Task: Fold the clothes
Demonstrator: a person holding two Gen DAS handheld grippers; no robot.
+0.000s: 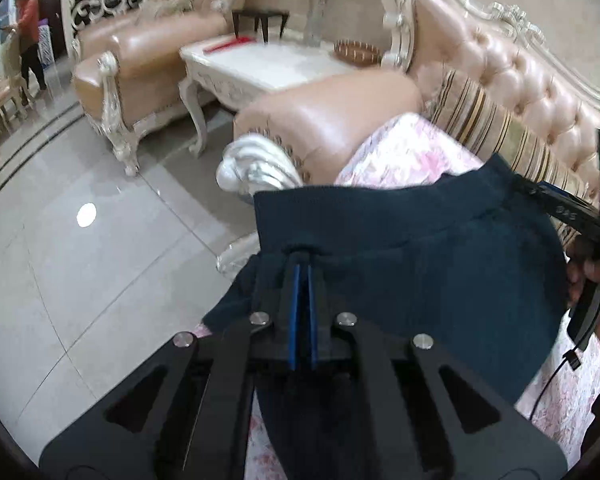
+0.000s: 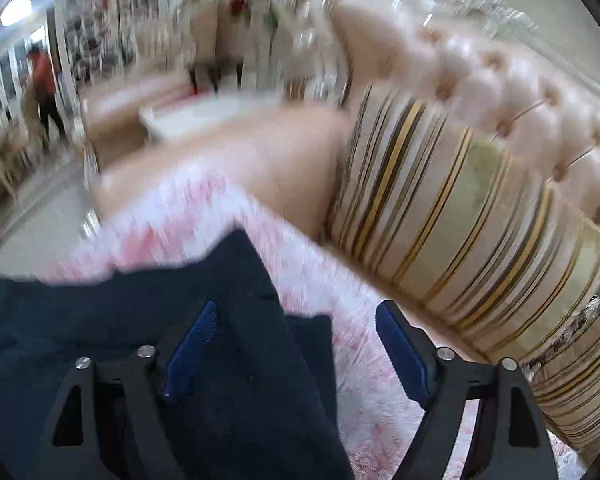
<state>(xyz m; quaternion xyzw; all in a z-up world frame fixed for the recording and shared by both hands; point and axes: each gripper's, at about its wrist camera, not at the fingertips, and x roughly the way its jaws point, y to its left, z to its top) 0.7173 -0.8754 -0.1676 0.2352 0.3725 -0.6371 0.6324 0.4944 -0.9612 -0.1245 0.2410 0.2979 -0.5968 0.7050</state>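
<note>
So the dark navy garment (image 1: 420, 248) is spread over a pink floral cover (image 1: 412, 152) on the seat of a tufted pink leather sofa (image 1: 512, 76), its ribbed band running along the far edge in the left wrist view. The left gripper (image 1: 303, 268) has its blue pads pinched together on a fold of that fabric, which bunches up right at the tips. The right gripper (image 2: 296, 316) is a different story: its jaws stand wide apart, one blue pad (image 2: 194, 344) over the navy cloth and the other over the floral cover, with nothing pressed between them (that view is pretty motion-blurred, so I can't tell if the pad over the cloth actually touches it). A striped cushion (image 2: 460, 216) leans against the sofa back just beside the cover. Further back there's a white carved side table (image 1: 260, 68) with a vase of red flowers (image 1: 320, 8) on it, a matching armchair (image 1: 148, 48), and a person in an orange top (image 1: 30, 36) standing far off on the tiled floor (image 1: 80, 272).
</note>
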